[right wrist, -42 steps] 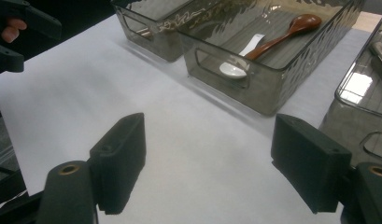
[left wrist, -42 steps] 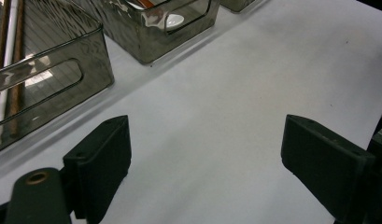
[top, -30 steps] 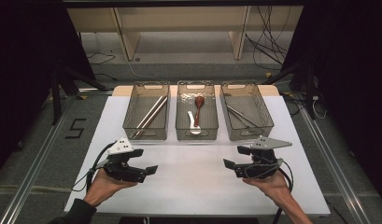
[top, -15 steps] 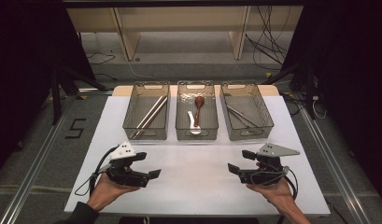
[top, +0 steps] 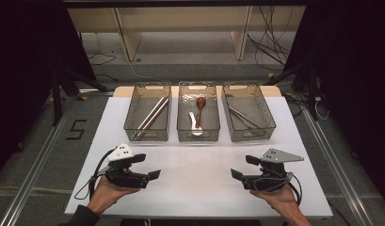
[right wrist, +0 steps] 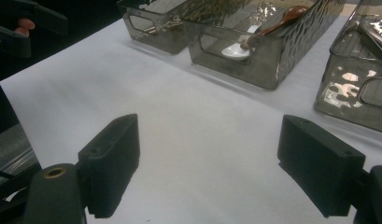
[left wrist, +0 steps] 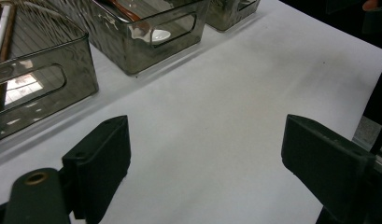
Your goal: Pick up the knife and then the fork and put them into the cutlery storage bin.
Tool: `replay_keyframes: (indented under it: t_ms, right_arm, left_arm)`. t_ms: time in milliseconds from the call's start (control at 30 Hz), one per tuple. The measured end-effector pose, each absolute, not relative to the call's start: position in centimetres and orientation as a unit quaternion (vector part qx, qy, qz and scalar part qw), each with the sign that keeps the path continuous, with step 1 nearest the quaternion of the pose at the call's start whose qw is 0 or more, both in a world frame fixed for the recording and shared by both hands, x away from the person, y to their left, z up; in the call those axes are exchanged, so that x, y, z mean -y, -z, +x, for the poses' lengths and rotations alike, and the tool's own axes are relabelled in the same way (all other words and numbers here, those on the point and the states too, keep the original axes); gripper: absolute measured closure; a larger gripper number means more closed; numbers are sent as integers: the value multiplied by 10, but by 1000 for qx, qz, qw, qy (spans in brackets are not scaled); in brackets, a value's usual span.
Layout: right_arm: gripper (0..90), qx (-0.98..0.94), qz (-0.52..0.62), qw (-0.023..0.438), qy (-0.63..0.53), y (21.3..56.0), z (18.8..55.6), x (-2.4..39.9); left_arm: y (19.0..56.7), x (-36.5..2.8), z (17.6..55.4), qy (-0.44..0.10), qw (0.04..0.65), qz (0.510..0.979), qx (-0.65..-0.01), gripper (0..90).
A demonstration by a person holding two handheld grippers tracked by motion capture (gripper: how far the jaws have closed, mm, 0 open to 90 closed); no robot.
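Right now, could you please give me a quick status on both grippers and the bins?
Left gripper open, empty, low over the white table. Right gripper open, empty. Three bins untouched, cutlery inside. Nothing between grippers and bins.

— What's in front of me?
— Three smoky translucent plastic bins in a row: left bin [top: 148, 113] holds long sticks, middle bin [top: 198, 113] a brown wooden spoon [top: 200, 108] and a white spoon [top: 194, 126], right bin [top: 248, 113] metal utensils.
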State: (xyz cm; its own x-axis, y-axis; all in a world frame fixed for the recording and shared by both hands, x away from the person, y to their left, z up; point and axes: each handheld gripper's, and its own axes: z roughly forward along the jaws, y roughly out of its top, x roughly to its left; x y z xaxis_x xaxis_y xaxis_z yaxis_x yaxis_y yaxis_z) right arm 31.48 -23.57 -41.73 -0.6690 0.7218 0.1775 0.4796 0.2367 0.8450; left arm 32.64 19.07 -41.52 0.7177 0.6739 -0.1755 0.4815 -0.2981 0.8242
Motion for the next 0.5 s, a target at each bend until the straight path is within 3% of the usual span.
replay_keyframes:
  t_ms: [500]
  right_arm:
    - [219, -774, 387, 130, -484, 417, 316, 236]
  left_arm:
    - [416, -191, 328, -99, 469, 798, -365, 152]
